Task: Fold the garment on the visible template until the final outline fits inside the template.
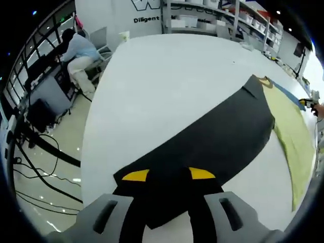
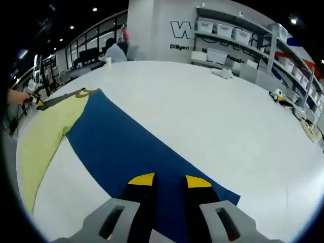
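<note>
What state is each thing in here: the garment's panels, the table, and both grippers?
Black panel: spread flat on the table, left gripper's end.
Blue panel: spread flat, right gripper's end.
Yellow panel: flat, between the other two.
White table: bears the garment.
Left gripper: open, over the black edge.
Right gripper: open, over the blue edge.

Garment is thin matt cloth, smooth and flat: black panel, blue panel, pale yellow panel. Bench white, matt, smooth. Floor glossy, reflecting lights. Fingers matt black with yellow tips, grey plastic housings
</note>
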`<state>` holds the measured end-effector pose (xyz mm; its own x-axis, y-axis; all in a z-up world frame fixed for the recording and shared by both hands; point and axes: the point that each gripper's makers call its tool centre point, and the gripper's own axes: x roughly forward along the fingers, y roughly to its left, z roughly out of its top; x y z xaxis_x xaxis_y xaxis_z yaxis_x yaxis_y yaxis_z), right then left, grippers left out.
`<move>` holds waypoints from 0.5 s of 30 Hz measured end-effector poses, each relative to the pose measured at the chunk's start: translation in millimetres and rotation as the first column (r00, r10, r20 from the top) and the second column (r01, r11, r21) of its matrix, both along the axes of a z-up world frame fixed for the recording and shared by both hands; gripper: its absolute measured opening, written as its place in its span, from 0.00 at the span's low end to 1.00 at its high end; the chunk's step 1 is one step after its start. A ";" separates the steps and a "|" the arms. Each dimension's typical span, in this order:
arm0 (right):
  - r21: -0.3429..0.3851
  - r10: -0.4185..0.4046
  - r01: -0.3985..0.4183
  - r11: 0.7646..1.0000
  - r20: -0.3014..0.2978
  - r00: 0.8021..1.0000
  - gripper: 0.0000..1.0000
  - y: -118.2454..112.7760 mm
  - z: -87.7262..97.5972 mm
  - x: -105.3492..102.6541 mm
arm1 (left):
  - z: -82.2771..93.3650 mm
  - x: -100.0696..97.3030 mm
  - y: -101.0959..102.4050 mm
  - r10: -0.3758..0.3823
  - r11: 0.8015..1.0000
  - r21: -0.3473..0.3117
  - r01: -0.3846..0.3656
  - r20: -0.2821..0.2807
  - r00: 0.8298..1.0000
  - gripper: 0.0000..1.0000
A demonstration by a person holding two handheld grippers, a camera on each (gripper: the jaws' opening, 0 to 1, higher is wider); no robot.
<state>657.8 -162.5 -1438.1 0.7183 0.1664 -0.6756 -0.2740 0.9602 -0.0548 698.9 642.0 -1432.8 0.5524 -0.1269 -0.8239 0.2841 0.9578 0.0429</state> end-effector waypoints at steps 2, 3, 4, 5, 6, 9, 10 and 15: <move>0.015 -0.013 0.013 1.000 0.004 1.000 0.13 -2.0 -0.6 -2.2 | -0.3 -4.7 -1.2 -0.010 1.000 0.003 0.010 -0.005 1.000 0.35; 0.014 -0.012 0.012 1.000 0.002 1.000 0.14 -2.5 -0.5 -3.5 | -0.5 -6.1 -0.7 -0.009 1.000 0.001 0.009 -0.006 1.000 0.35; 0.010 -0.011 0.011 1.000 -0.002 1.000 0.15 -3.4 -0.2 -5.0 | -0.7 -8.1 -0.4 -0.011 1.000 -0.001 0.011 -0.008 1.000 0.36; 0.013 -0.020 0.020 1.000 -0.011 1.000 0.16 -5.4 -0.2 -5.6 | -0.6 -8.5 0.1 -0.011 1.000 0.000 0.011 -0.008 1.000 0.37; 0.013 -0.033 0.033 0.999 -0.031 0.999 0.18 -7.5 -0.2 -7.5 | -0.3 -9.4 1.2 -0.005 1.000 0.003 0.005 -0.009 1.000 0.37; -0.043 -0.008 0.006 0.999 -0.041 0.999 0.16 -11.8 2.2 -14.8 | 1.3 -13.3 3.3 0.003 1.000 0.015 -0.003 -0.012 1.000 0.37; -0.039 -0.024 0.023 0.999 -0.040 0.999 0.16 -15.6 3.1 -17.3 | 2.7 -14.3 2.7 0.005 1.000 0.014 -0.005 -0.008 1.000 0.37; -0.035 -0.088 0.087 0.996 -0.024 0.996 0.19 -34.2 5.4 -33.8 | 13.7 -15.4 -4.3 0.011 1.000 -0.001 -0.011 0.044 0.999 0.45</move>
